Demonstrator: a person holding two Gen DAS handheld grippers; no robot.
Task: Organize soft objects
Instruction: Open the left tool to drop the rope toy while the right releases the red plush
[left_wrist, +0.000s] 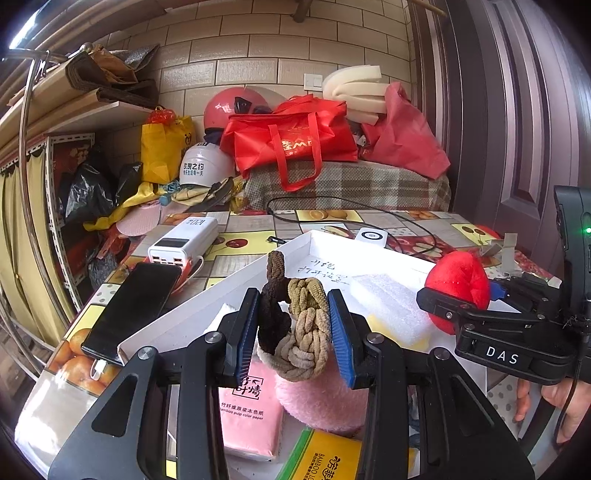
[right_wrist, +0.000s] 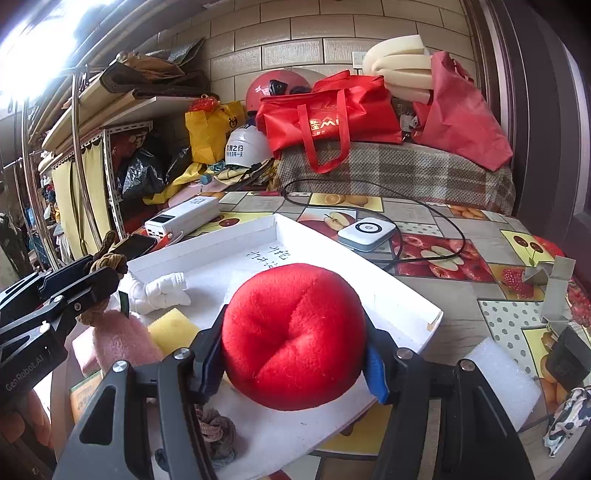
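My left gripper (left_wrist: 293, 332) is shut on a bundle of fuzzy hair ties (left_wrist: 295, 321), dark brown and beige, held above the white tray (left_wrist: 258, 273). It also shows in the right wrist view (right_wrist: 107, 273) at the left edge. My right gripper (right_wrist: 295, 350) is shut on a red plush ball (right_wrist: 295, 336), held over the tray's (right_wrist: 406, 291) near end; the ball shows in the left wrist view (left_wrist: 458, 284) too. In the tray lie a white foam block (left_wrist: 388, 306), a yellow sponge (right_wrist: 173, 328), a white figure (right_wrist: 159, 293) and a pink plush (right_wrist: 122, 339).
A pink tissue pack (left_wrist: 247, 413) and a yellow-green box (left_wrist: 325, 458) lie below my left gripper. A black phone (left_wrist: 133, 310), a white power bank (left_wrist: 184, 236), a small white charger (right_wrist: 365, 232) with cable and a loose foam block (right_wrist: 502, 384) lie around the tray.
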